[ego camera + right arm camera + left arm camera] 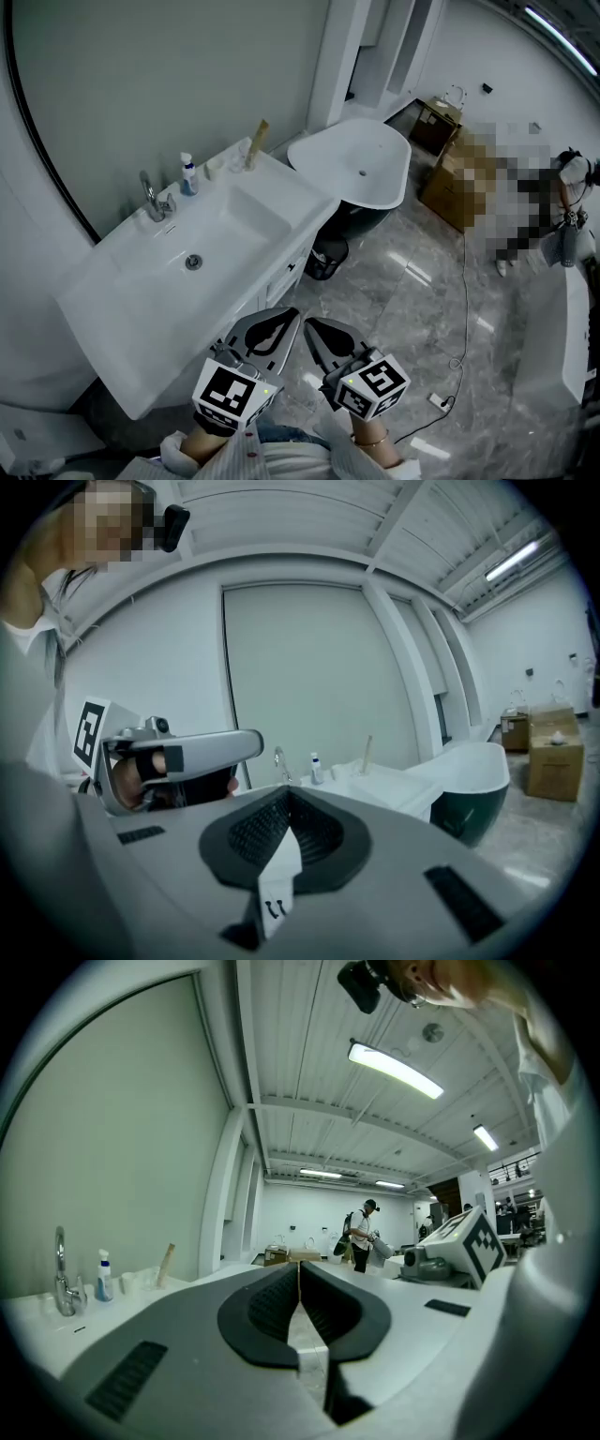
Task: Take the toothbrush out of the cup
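Toothbrush, tan and slender [259,137], stands in a pale translucent cup [247,157] at the white bench's [122,281] far back corner. The left gripper [289,315] and right gripper [311,325] are held well short of it, fingers closed and empty. One should be opened before the handle is pinched above the rim.

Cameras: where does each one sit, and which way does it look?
Head view: on the person's head, looking steeply down at sink, left gripper, right gripper and sleeves.
Left gripper view: on the left gripper, looking along its shut jaws past the sink; right gripper at right.
Right gripper view: on the right gripper, looking along its shut jaws toward the sink; left gripper at left.
All three show the faucet and toothbrush.
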### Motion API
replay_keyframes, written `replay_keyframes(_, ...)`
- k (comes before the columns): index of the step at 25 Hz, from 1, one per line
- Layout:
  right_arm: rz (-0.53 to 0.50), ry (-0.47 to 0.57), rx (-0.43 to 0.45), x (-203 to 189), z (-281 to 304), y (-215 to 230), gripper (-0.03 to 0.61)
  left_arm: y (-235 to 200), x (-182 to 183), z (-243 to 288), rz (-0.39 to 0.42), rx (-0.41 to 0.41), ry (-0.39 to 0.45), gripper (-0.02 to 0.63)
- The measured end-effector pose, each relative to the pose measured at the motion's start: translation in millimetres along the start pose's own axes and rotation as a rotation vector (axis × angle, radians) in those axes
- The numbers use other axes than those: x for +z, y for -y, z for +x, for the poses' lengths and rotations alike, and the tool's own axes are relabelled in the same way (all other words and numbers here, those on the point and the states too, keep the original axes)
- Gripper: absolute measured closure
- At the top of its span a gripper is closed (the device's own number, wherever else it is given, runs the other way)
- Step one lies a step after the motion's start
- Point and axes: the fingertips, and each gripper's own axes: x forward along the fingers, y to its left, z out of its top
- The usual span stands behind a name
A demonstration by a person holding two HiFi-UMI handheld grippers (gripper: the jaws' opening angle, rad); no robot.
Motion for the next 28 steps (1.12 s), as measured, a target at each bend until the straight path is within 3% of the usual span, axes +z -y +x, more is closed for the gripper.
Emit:
replay_keyframes(13, 0.022, 0.03, -0.055, 34, 93, 81, 0.566, -95, 9, 78, -0.002, -0.022, 0.009, 0.592)
replay_keyframes(28, 0.03, 0.02, -0.098, 47, 147, 132, 0.566, -161, 3, 99, -0.035, 0.031, 0.0, 0.592)
